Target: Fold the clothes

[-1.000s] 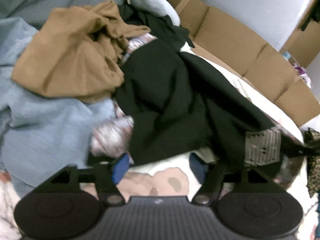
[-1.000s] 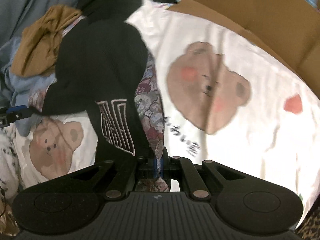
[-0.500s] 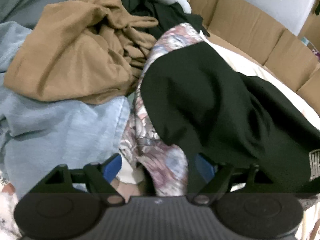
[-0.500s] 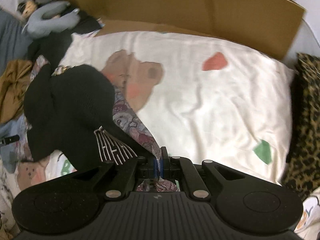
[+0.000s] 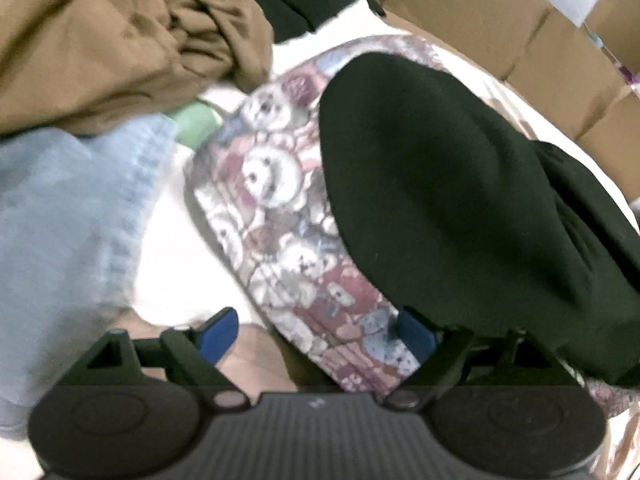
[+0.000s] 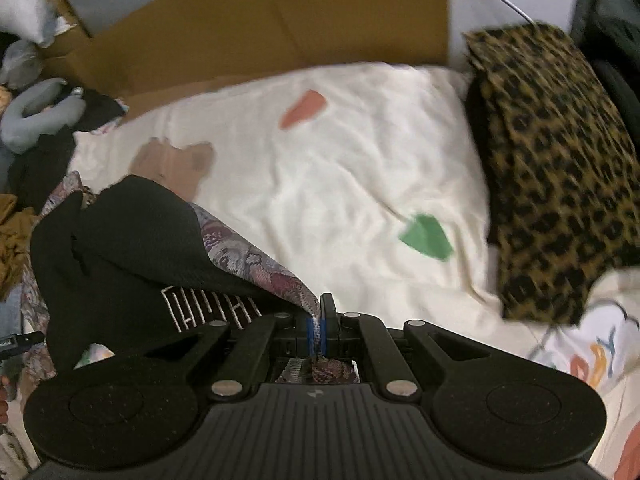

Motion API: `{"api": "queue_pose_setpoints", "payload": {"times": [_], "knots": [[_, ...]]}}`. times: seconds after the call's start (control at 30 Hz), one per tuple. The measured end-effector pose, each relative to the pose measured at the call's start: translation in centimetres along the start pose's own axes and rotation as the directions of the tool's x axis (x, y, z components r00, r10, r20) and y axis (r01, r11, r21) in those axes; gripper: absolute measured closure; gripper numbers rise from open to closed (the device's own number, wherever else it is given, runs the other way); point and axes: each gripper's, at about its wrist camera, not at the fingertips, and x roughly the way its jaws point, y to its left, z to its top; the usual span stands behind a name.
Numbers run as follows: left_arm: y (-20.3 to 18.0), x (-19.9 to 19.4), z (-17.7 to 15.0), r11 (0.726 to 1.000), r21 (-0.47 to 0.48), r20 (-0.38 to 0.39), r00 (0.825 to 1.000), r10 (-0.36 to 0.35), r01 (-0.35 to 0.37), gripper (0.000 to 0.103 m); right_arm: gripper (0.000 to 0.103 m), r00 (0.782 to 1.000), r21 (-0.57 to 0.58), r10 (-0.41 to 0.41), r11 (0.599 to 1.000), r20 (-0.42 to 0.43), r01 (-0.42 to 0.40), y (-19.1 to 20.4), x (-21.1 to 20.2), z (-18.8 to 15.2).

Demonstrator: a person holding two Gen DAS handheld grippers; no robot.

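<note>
Left wrist view: the left claw (image 5: 316, 334) gapes wide around the patterned edge of the black garment (image 5: 440, 200), probably placed to pinch a second hold, though blur hides any contact. A brown top (image 5: 120, 40) and jeans (image 5: 60, 220) sit heaped beside.

Right wrist view: the right claw (image 6: 319, 328) is clamped on the garment's patterned corner, lifting it above the bed sheet (image 6: 340, 184) so it hangs free; a leopard-print piece (image 6: 548, 168) lies flat aside.

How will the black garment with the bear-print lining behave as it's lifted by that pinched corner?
Probably floppy: the black garment sags from the shut right gripper. Its bear-print lining has flipped outward, so layers likely shift. The open left gripper gives no support yet.
</note>
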Motion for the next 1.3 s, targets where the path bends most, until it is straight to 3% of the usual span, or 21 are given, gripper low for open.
{"api": "queue_pose_setpoints", "payload": {"times": [0.13,0.23,0.3,0.33,0.37,0.4,0.7,0.77,0.83,0.97,1.03,1.1,1.2,1.3], "knots": [[-1.0,0.9,-0.4,0.999,0.014,-0.021,0.998,-0.051,0.051,0.015,0.102,1.000,0.036,-0.009,0.999,-0.017,0.009,-1.9,-0.2,-1.1],[-1.9,1.4,-0.5,0.995,0.016,-0.034,0.995,-0.097,0.098,0.031,0.102,0.999,0.051,-0.019,0.998,-0.037,0.021,-3.0,-0.1,-1.9],[-2.4,2.0,-0.6,0.991,0.016,-0.065,0.989,-0.135,0.136,0.067,0.102,0.999,0.059,-0.028,0.998,-0.046,0.031,-3.5,0.0,-2.2],[-2.6,2.0,-0.7,0.988,0.019,-0.075,0.986,-0.151,0.153,0.077,0.102,0.999,0.063,-0.031,0.997,-0.045,0.034,-3.7,0.0,-2.3],[-2.8,2.0,-0.8,0.985,0.023,-0.082,0.983,-0.167,0.170,0.094,0.102,0.999,0.069,-0.031,0.997,-0.041,0.034,-3.9,0.0,-2.4],[-3.0,2.0,-0.9,0.982,0.027,-0.089,0.979,-0.183,0.186,0.096,0.102,0.999,0.075,-0.028,0.997,-0.039,0.031,-4.0,-0.1,-2.5],[-2.9,-2.6,-3.9,0.969,0.122,-0.125,0.972,-0.201,0.216,0.098,0.098,0.998,0.059,-0.023,0.998,-0.058,0.027,-4.4,0.1,-3.1],[-3.1,-3.4,-4.4,0.967,0.136,-0.149,0.969,-0.197,0.217,0.098,0.088,0.998,0.049,-0.019,0.999,-0.064,0.023,-4.3,0.4,-3.4],[-3.5,-4.1,-4.9,0.964,0.153,-0.174,0.966,-0.191,0.218,0.098,0.064,0.997,0.038,-0.016,0.999,-0.071,0.018,-4.3,0.6,-3.7],[-4.3,-5.5,-6.0,0.957,0.185,-0.223,0.958,-0.179,0.222,0.098,0.054,0.997,0.059,0.026,0.998,-0.078,-0.021,-4.8,0.3,-4.7],[-4.6,-6.2,-6.5,0.954,0.202,-0.247,0.954,-0.172,0.224,0.094,0.050,0.997,0.065,0.027,0.998,-0.073,-0.022,-5.3,0.0,-5.2],[-5.0,-6.9,-7.0,0.949,0.218,-0.271,0.949,-0.164,0.226,0.084,0.048,0.997,0.068,0.021,0.998,-0.075,-0.016,-5.8,-0.2,-5.7],[-4.3,-8.4,-6.4,0.951,0.239,-0.234,0.962,-0.141,0.197,0.061,0.047,0.997,0.064,0.010,0.998,-0.082,-0.005,-6.4,-0.5,-6.3],[-3.3,-8.8,-4.5,0.954,0.259,-0.166,0.980,-0.112,0.153,0.047,0.047,0.996,0.054,0.006,0.999,-0.090,-0.001,-6.6,-0.3,-6.5]]}}
